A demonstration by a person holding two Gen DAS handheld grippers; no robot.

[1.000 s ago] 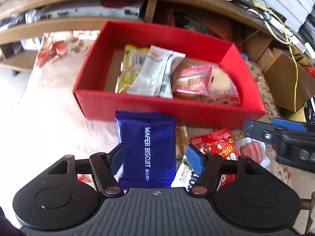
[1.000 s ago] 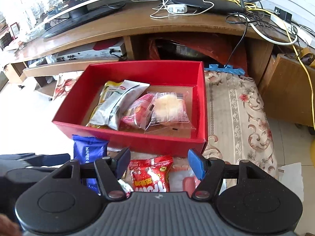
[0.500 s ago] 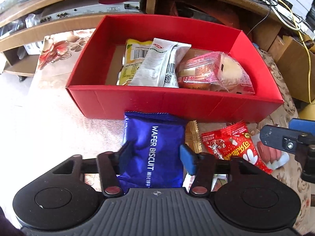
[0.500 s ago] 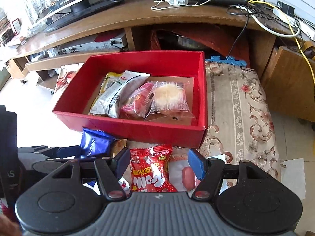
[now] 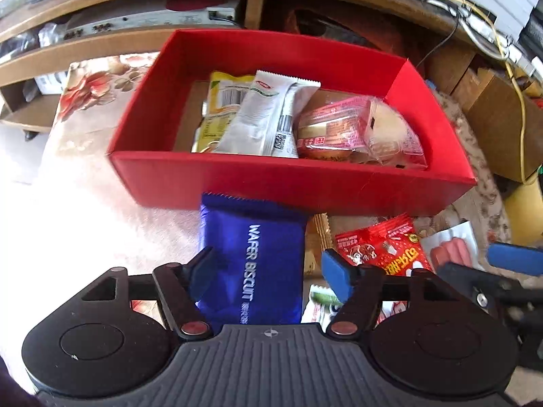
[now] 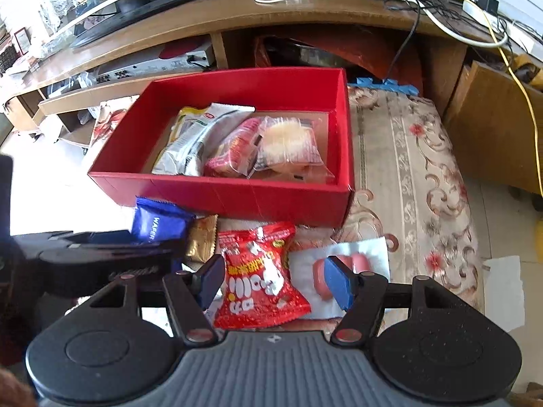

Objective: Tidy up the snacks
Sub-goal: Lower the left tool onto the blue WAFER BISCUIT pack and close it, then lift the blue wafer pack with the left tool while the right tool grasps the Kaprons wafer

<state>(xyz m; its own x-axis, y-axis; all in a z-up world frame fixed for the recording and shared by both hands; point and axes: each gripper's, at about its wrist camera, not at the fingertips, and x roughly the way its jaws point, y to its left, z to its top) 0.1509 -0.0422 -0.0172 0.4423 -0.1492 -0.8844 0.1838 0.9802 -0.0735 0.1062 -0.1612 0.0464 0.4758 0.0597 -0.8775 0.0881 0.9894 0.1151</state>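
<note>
1. Snacks nearest the cameras wait loose on the floral cloth: a glossy blue foil wafer biscuit packet (image 5: 253, 257) lies between the left gripper (image 5: 271, 266)'s jaws, which have just been opening and stand clear of it.
2. A red crinkled snack bag (image 6: 259, 278) lies between the right gripper (image 6: 273, 281)'s spread jaws, unpinched.
3. Farther off, the red cardboard box (image 5: 288, 186) already holds four packets; several remain outside, so I judge the task partway.
4. Only the right view shows the gold wrapper (image 6: 202, 239) clearly.

I see box (image 5: 292, 186) holding four packets; wafer pack (image 5: 251, 261) touching its front wall, chip bag (image 6: 261, 278) and sausage pack (image 6: 342, 264) right of wafer.
</note>
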